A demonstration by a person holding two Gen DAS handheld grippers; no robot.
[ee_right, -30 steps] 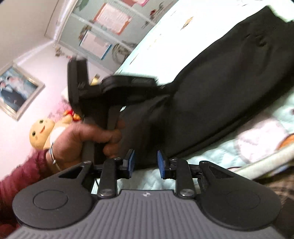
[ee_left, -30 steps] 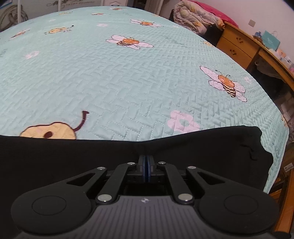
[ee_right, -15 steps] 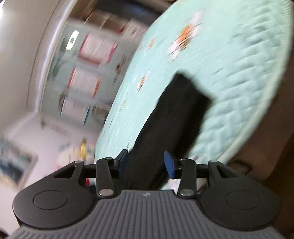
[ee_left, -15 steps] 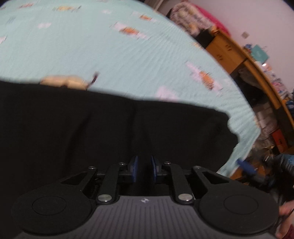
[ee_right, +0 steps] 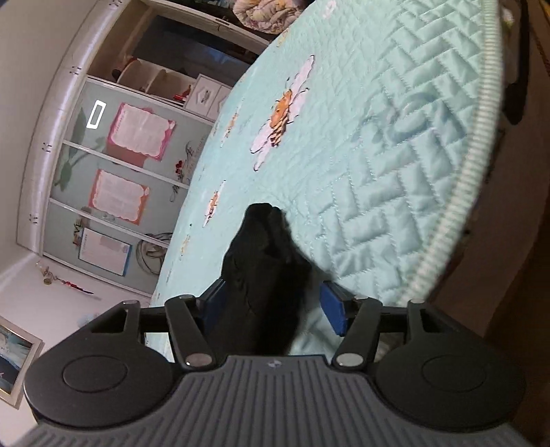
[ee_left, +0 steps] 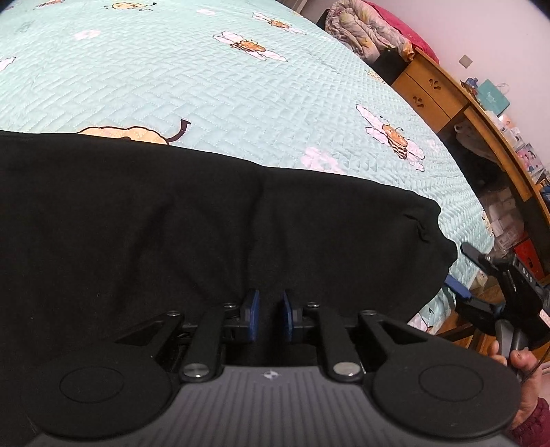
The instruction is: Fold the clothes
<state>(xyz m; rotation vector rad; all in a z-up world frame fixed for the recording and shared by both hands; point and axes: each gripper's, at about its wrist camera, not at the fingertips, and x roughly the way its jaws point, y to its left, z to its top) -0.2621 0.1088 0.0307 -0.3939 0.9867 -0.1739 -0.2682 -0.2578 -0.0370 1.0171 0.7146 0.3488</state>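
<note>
1. Bedroom; bed covered by a mint-green quilted bedspread [ee_left: 213,93] stitched in a herringbone pattern, with embroidered bees on white petals and a pale yellow pear shape with a dark stem; corded piping along its edge in the right wrist view.
2. Wooden desk [ee_left: 443,99] with two drawers at the far right, a heap of floral bedding [ee_left: 364,27] beyond it; wardrobe [ee_right: 103,165] with pale panelled doors carrying three pink and white sheets.
3. One black garment [ee_left: 172,223], soft matte knit, laid flat across the near edge of the bedspread, long and broad, with a shallow crease down its middle and a puckered corner at its right end.
4. Two grippers, black plastic with blue pads.
5. Left gripper [ee_left: 270,314] over the garment's near edge: jaws a narrow gap apart and opening, pads beside the cloth, not pinching it as far as can be seen.
6. Right gripper [ee_right: 271,309] at the garment's end: jaws spread wide and opening, a dark ridge of cloth lying between the pads, right pad clear of it, left pad partly hidden behind it.
7. One hand [ee_left: 522,371] with a dark red sleeve at the right edge of the left wrist view, around the right gripper's handle.
</note>
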